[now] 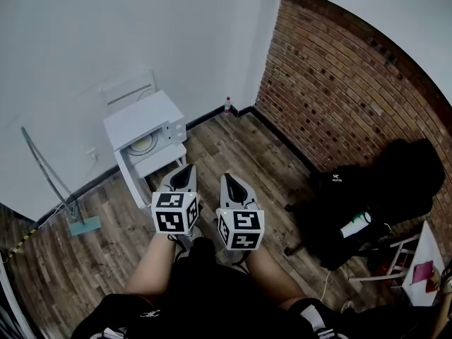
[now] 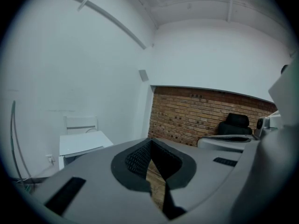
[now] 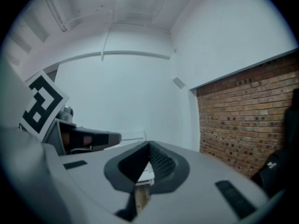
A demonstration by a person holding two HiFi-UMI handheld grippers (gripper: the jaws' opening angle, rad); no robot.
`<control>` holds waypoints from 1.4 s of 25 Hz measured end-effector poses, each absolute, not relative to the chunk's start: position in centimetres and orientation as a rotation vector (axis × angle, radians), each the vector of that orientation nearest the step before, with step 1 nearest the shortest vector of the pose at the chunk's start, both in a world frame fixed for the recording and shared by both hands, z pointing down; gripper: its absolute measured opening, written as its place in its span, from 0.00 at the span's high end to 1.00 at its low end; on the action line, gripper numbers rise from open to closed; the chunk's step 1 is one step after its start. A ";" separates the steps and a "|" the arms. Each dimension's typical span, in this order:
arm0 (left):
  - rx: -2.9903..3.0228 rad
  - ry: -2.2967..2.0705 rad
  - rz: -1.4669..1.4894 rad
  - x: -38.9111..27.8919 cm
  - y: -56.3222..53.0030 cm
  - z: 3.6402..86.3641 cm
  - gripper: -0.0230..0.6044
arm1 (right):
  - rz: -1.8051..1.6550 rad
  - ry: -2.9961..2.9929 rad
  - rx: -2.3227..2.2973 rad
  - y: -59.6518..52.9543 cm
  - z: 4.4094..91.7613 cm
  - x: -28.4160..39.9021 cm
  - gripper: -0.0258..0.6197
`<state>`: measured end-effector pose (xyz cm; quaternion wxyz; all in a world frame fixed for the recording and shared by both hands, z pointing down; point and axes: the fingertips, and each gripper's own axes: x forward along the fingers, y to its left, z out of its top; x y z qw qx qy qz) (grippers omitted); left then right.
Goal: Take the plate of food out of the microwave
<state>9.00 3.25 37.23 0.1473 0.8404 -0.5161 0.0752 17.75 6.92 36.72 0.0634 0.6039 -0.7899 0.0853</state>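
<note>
Sparse studio-like room, bare white walls [image 1: 85,34], exposed brick wall [image 1: 339,69], wood-plank floor [image 1: 233,154], lone white microwave [image 1: 138,119], black office chair [image 1: 402,175].

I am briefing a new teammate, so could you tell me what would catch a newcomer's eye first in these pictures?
The left gripper and right gripper, patterned in black and white squares, fill the centre of the head view, both shut and empty. Ahead of them, by the white wall, stands the white microwave with a plate showing inside, and a red brick wall runs along the right.
</note>
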 end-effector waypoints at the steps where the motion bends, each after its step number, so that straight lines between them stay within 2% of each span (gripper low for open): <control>1: 2.414 -1.483 0.220 8.9 2.1 37.5 0.98 | 0.260 -2.385 1.823 5.8 36.9 17.7 0.95; 20: 2.403 -1.501 0.201 6.7 -21.1 36.5 0.98 | 0.204 -2.402 1.781 -17.6 35.4 15.3 0.95; 28: 2.331 -1.575 0.202 4.0 -24.9 37.3 0.98 | 0.252 -2.464 1.680 -22.4 36.3 12.7 0.95; 35: 2.149 -1.745 0.201 -0.9 -26.0 39.3 0.98 | 0.288 -2.586 1.417 -25.2 38.1 7.4 0.95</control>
